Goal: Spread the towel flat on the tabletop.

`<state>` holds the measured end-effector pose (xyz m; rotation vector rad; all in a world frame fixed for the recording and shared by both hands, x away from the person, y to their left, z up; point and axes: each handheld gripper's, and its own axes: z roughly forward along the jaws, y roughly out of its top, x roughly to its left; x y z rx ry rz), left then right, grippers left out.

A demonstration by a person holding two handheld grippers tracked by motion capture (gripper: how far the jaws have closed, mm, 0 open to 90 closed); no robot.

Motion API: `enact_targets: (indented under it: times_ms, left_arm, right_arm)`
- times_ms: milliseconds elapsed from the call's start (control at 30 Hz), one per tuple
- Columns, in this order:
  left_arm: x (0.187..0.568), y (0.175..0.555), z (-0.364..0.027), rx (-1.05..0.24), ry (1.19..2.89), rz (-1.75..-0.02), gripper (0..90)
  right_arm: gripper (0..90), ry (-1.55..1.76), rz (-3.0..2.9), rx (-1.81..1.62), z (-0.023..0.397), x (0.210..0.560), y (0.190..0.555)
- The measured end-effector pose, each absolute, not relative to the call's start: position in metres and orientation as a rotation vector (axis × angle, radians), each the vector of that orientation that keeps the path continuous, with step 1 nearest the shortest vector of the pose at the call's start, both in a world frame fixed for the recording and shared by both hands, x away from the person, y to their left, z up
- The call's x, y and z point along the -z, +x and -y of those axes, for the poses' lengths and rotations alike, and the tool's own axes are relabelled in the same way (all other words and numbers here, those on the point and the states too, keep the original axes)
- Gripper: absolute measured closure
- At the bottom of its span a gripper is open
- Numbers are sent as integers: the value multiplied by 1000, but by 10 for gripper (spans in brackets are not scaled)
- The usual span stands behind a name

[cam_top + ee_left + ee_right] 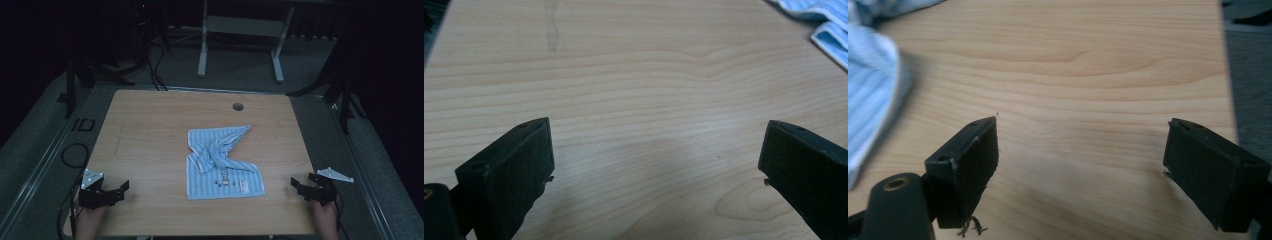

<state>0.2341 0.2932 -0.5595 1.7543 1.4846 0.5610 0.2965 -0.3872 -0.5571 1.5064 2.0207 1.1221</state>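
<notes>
Crumpled blue striped cloth (223, 162) mid-surface (150, 130), left gripper (120, 189) near the front left corner, fingers wide apart and empty, right gripper (298, 187) front right, fingers likewise spread, both well apart from the cloth

The high view is dim and slightly soft; the room beyond the table (150, 120) sinks into near black, and light falls from above onto the wood. Both gripper views are brighter, with a pale sheen on the wood ahead of the jaws. The jaws themselves look blurred, being close to the lens, and cast soft shadows beneath. The striped cloth (870, 90) is out of focus.
</notes>
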Motion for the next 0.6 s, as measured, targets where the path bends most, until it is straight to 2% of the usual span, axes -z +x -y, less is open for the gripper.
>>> enact_targets:
  times_ms: [200, 500, 600]
  left_arm:
    - [561, 235, -289, -538, 1816, -1467, 12]
    - [552, 240, -277, -453, 1991, -1454, 12]
    - [550, 243, -267, -459, 2042, -1446, 12]
  right_arm:
    - [140, 1489, -2025, -1130, 387, 557, 295]
    - [115, 1434, -2180, -1095, 377, 555, 301]
    - [110, 1407, -2227, -1101, 369, 552, 300]
